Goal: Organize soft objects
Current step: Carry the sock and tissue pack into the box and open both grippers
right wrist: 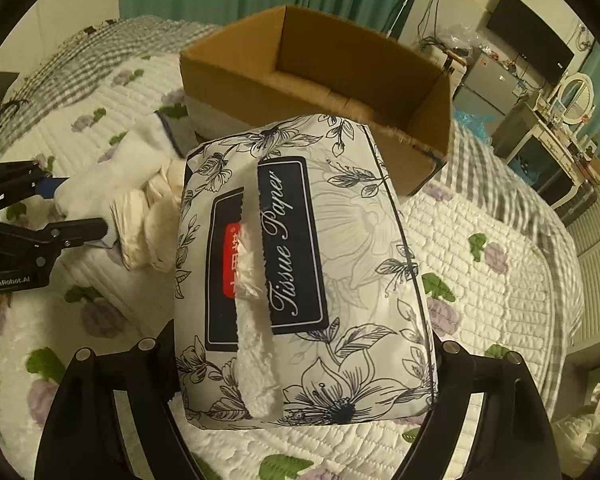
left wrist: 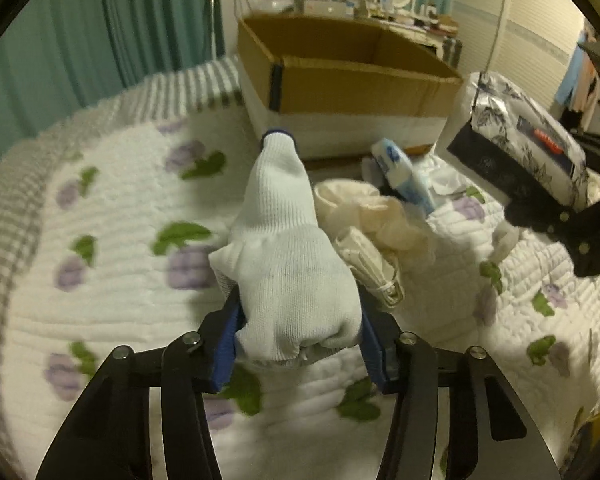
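Observation:
My left gripper (left wrist: 300, 332) is shut on a white knit glove (left wrist: 284, 248) with a blue cuff, held above the bed. It also shows in the right wrist view (right wrist: 60, 208) with the glove (right wrist: 112, 176). My right gripper (right wrist: 304, 364) is shut on a floral tissue paper pack (right wrist: 340, 264), held up in front of an open cardboard box (right wrist: 320, 60). The pack (left wrist: 528, 140) and right gripper (left wrist: 556, 220) show at the right of the left wrist view, and the box (left wrist: 340, 80) stands ahead on the bed.
A floral quilted bedspread (left wrist: 120, 240) covers the bed. A heap of cream cloth (left wrist: 376, 216) and a blue-white packet (left wrist: 404, 172) lie near the box. Green curtains (left wrist: 100, 20), a dresser with a mirror (right wrist: 572, 100) and a TV (right wrist: 532, 36) stand beyond.

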`<move>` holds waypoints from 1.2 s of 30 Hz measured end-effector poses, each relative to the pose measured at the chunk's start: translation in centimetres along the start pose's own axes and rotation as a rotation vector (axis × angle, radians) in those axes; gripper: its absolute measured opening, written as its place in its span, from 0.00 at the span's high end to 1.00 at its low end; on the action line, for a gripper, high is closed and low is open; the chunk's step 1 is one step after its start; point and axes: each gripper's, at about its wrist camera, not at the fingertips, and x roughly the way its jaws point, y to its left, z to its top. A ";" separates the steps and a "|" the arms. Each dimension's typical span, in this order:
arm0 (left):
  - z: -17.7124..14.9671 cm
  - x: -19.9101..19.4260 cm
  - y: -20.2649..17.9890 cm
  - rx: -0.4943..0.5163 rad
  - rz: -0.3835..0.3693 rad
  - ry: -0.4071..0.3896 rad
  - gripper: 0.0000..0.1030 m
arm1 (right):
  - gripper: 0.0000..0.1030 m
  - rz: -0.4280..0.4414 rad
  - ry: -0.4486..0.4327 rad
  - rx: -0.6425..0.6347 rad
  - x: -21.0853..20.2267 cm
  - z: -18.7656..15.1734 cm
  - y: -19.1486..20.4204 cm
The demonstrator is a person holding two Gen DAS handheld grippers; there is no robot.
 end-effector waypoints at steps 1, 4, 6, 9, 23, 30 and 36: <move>0.0 -1.0 -0.1 0.017 0.022 -0.017 0.51 | 0.19 0.000 -0.007 -0.003 -0.7 0.2 0.1; 0.3 -3.7 0.1 0.036 0.037 -0.062 0.51 | 0.19 -0.030 -0.033 -0.012 -2.7 0.8 0.3; 1.0 -5.4 0.4 0.037 0.047 -0.098 0.51 | 0.19 -0.046 -0.051 -0.004 -4.1 1.3 0.4; 2.5 -7.7 0.0 0.058 0.078 -0.160 0.51 | 0.19 -0.073 -0.087 0.004 -6.2 2.6 0.3; 14.2 -6.2 -1.1 0.066 0.014 -0.262 0.50 | 0.18 -0.096 -0.187 0.198 -6.1 12.6 -4.1; 16.8 -1.1 0.1 0.068 0.012 -0.231 0.42 | 0.17 -0.069 -0.161 0.264 -0.4 15.6 -6.6; 17.6 1.9 -0.4 0.087 0.028 -0.221 0.24 | 0.04 -0.082 -0.154 0.285 2.7 16.2 -7.6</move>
